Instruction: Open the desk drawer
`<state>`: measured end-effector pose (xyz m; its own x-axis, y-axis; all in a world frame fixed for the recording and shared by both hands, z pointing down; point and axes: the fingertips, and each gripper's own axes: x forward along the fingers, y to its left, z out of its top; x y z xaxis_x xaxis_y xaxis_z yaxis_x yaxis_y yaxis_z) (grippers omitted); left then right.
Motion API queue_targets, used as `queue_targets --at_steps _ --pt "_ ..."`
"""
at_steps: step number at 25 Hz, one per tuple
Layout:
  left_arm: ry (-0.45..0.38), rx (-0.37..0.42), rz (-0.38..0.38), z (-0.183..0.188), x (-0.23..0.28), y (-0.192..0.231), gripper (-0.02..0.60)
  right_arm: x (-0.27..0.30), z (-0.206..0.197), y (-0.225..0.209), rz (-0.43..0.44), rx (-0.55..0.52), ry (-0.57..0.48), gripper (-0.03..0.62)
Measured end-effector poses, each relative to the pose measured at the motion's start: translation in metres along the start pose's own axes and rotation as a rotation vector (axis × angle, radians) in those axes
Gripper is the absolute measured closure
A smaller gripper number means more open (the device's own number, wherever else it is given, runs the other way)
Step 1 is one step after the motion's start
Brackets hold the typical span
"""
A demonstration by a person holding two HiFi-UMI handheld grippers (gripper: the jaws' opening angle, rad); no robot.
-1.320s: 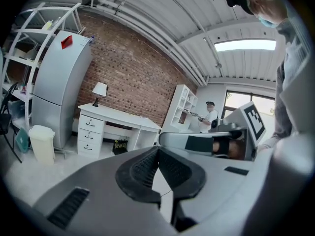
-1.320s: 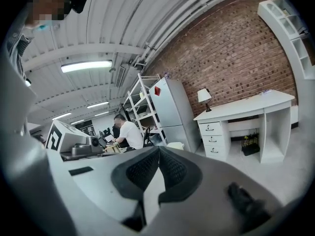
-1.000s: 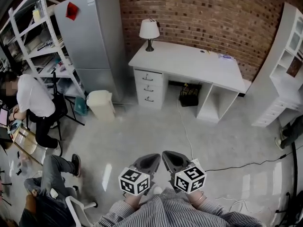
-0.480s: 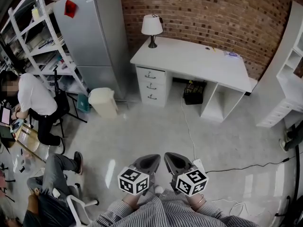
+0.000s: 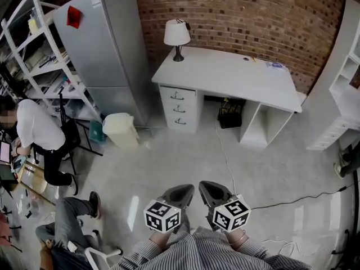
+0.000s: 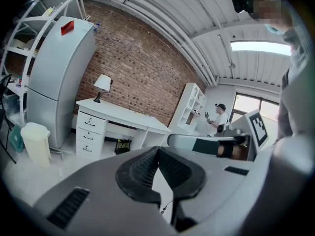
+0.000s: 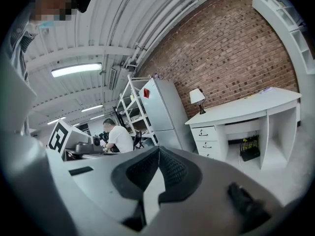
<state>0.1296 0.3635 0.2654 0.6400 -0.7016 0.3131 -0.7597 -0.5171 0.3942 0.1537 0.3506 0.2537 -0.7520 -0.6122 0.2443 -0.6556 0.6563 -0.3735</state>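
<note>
Against the far side of the room a brick wall was seen, with a grey floor spread before it. A tall grey fridge was stood against the wall at the left, and a white rack was set beside it, towards the left edge of the head view. A white desk was placed against the wall just right of the fridge, and a white bookcase was seen at the right edge.

Under the left end of the desk a stack of three drawers was fitted, all shut, each with a dark handle. The top drawer lay just under the tabletop. A person in white was seated at the left edge. A pale bin was stood on the floor near the fridge's foot, left of the drawers. A lamp with a white shade was placed at the tabletop's back left corner. A dark basket was set on the floor under the desk, right of the drawers, and a thin cable was run from there across the floor.

At the near edge the left gripper and the right gripper were held side by side above the floor, well apart from the desk and pointed towards it. In each gripper view the ribbed pads were seen pressed together at the tip, so both pairs of jaws were clenched with nothing between them.
</note>
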Motion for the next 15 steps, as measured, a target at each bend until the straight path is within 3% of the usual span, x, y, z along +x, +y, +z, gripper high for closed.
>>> queue_targets --at_steps 15 --pt "-0.057 0.06 -0.058 0.119 0.051 0.133 0.571 0.143 0.086 -0.045 -0.061 -0.046 -0.043 0.577"
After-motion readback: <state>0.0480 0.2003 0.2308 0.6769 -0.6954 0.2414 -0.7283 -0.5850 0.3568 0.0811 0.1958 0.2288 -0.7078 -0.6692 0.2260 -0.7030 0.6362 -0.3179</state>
